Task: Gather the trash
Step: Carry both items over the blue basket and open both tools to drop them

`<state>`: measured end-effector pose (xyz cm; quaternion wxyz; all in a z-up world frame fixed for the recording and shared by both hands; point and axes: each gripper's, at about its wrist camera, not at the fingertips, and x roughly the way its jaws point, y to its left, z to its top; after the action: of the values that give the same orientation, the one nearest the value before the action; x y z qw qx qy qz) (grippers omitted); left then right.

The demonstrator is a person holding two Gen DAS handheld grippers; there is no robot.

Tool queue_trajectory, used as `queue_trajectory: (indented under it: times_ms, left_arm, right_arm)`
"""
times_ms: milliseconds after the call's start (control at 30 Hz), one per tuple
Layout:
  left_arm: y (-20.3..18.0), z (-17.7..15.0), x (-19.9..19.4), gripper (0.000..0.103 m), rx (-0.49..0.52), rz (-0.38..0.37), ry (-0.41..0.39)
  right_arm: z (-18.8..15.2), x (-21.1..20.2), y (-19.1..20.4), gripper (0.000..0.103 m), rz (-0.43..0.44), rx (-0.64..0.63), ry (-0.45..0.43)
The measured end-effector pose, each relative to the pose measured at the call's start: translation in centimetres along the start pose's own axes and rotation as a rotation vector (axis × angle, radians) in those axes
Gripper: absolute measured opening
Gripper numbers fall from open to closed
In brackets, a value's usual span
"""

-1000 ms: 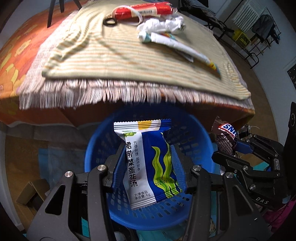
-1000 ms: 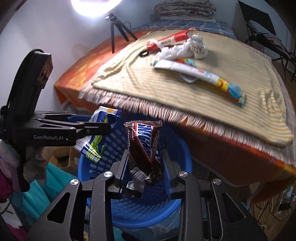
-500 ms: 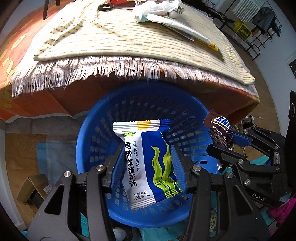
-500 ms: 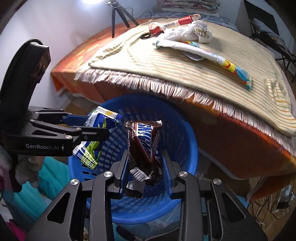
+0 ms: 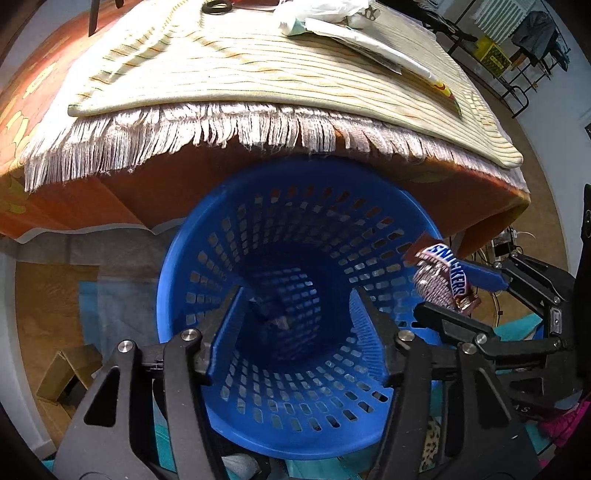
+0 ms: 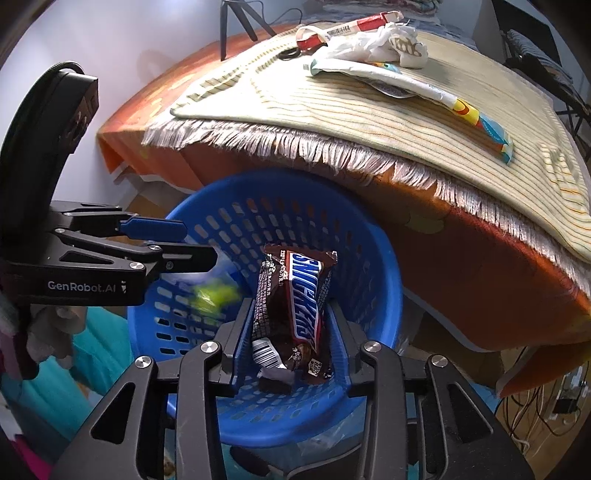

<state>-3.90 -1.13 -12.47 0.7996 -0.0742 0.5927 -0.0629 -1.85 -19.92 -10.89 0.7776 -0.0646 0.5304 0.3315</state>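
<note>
A blue plastic basket stands on the floor under the table's edge. My left gripper is open and empty above the basket's mouth. The blue-and-white soup packet shows as a green blur falling inside the basket in the right wrist view. My right gripper is shut on a brown Snickers wrapper and holds it over the basket; the wrapper also shows in the left wrist view.
On the striped fringed cloth lie a long white tube wrapper, a crumpled white bag, a red-and-white wrapper and a black ring. A cardboard box sits on the floor at left.
My left gripper has opened and let go of the soup packet, which drops into the basket. Both grippers have moved lower and closer over the basket.
</note>
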Motion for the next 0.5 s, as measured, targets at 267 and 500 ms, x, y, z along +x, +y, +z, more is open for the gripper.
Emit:
queue_trajectory:
  times_ms: [267,500]
  left_arm:
    - [0.14,0.10,0.05,0.060,-0.001,0.003,0.000]
    - [0.26,0.00,-0.18,0.060,-0.003,0.010,-0.001]
  right_arm:
    - [0.05,0.22,-0.23,0.049,-0.013,0.009,0.007]
    - [0.05,0.34,-0.49,0.051,-0.023,0.018,0.017]
